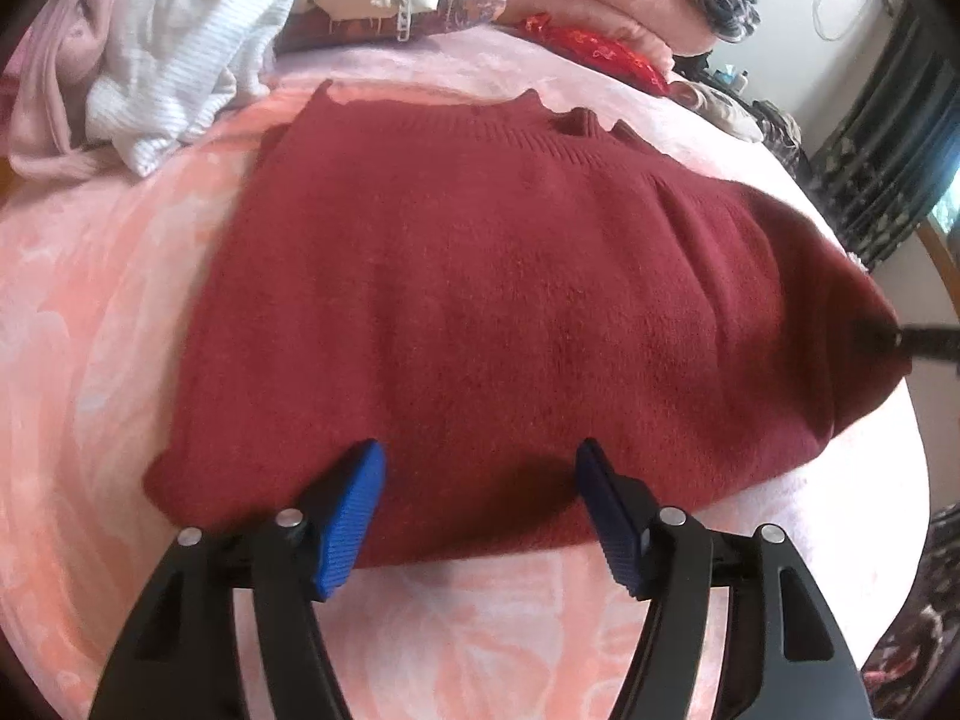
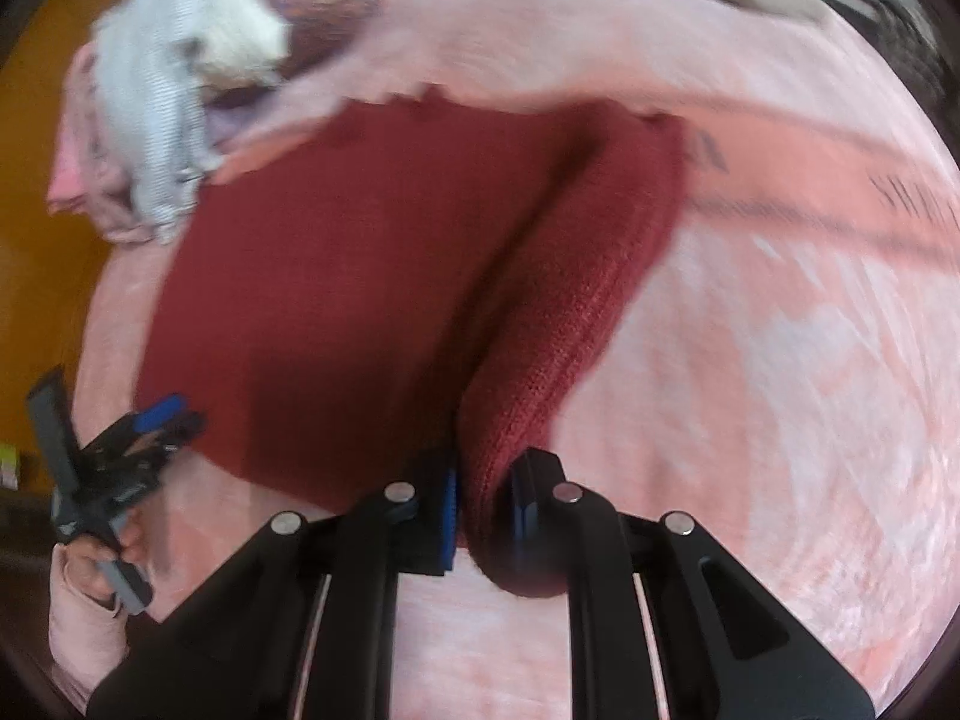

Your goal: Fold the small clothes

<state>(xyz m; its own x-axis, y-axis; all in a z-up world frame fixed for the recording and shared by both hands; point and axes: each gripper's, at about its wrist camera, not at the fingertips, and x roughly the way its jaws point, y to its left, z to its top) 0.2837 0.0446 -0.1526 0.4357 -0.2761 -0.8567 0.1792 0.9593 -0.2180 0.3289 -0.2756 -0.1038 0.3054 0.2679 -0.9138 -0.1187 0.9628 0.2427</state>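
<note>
The red sweater on the bed looks soft, floppy and light. Right gripper jaws pinch its side edge; left gripper jaws are open. Grab edges.

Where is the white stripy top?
In the left wrist view, the white stripy top lies crumpled upper left on the pink blanket, just beyond the red sweater.

Dark printed letters run across the pink fleece blanket at far right, too blurred to read.
</note>
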